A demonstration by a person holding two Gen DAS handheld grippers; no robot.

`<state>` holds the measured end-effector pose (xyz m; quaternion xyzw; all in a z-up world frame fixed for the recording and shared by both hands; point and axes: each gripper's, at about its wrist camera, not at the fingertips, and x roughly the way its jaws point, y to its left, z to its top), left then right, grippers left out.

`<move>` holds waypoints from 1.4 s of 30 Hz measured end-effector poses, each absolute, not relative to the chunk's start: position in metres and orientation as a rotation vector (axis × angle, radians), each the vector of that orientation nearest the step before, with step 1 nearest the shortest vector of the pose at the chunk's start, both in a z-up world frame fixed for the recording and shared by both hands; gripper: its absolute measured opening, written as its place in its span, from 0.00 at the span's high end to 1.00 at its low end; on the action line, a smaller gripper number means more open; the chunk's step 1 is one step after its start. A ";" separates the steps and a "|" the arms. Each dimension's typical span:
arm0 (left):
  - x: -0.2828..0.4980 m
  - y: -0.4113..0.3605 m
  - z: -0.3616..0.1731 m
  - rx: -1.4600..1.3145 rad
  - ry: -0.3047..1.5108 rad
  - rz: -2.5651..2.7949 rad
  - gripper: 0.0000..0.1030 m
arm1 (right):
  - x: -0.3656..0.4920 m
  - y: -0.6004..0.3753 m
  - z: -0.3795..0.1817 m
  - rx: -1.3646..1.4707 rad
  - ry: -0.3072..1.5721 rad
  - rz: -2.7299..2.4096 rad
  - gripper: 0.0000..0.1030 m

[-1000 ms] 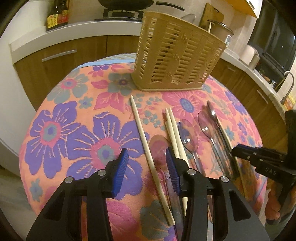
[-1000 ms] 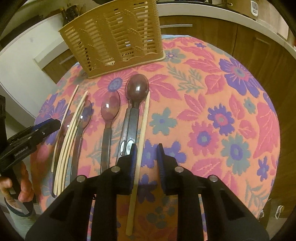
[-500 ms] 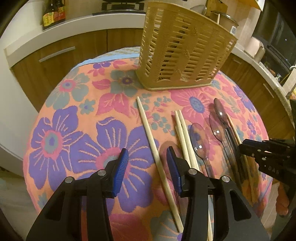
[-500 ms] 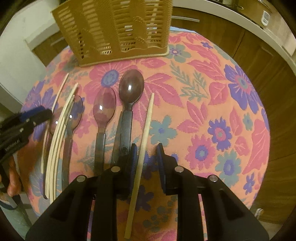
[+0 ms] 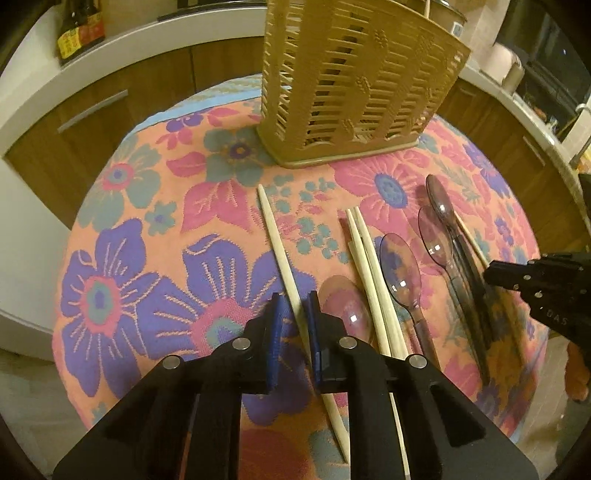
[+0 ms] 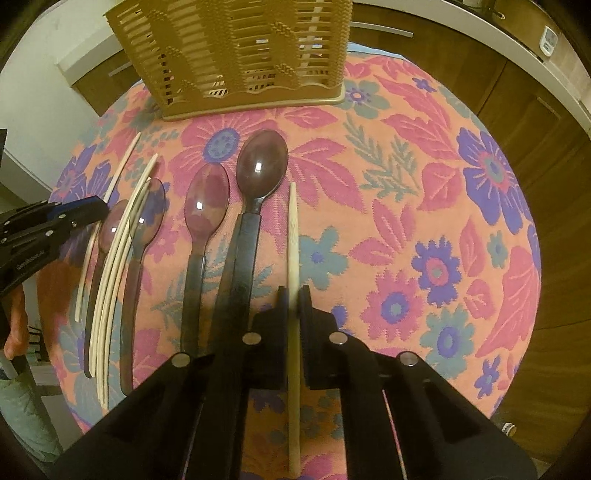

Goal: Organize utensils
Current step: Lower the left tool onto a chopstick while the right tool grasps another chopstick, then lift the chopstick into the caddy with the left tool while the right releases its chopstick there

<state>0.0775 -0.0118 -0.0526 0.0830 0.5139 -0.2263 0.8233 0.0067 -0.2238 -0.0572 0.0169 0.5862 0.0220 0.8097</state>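
Lying flat on the flowered tablecloth are four pale chopsticks and four translucent spoons, all with their long axes running roughly from the near edge of the table toward the slatted utensil basket at the far side. One single chopstick lies rightmost, tip toward the basket, and passes between the fingers of the right gripper; the pads are drawn in against its shaft, gripping it while it lies on the cloth. Just left of it lie the dark spoon and the reddish spoon, bowls toward the basket, handles toward the camera. Further left, a pair of chopsticks lies side by side, touching, across two more spoons, the clear spoon on one side and the pink spoon on the other. The leftmost chopstick lies apart from the pair, slanting slightly, and runs between the blue pads of the left gripper, whose jaws are closing around it; a small gap shows on each side of the shaft. The basket stands upright on the cloth; whether it holds anything cannot be told through its slats. Wooden cabinets and a white counter with bottles ring the table.
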 end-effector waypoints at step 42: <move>0.144 -0.048 0.150 -0.199 0.280 -0.638 0.96 | 0.123 -0.257 0.152 0.123 0.398 0.132 0.96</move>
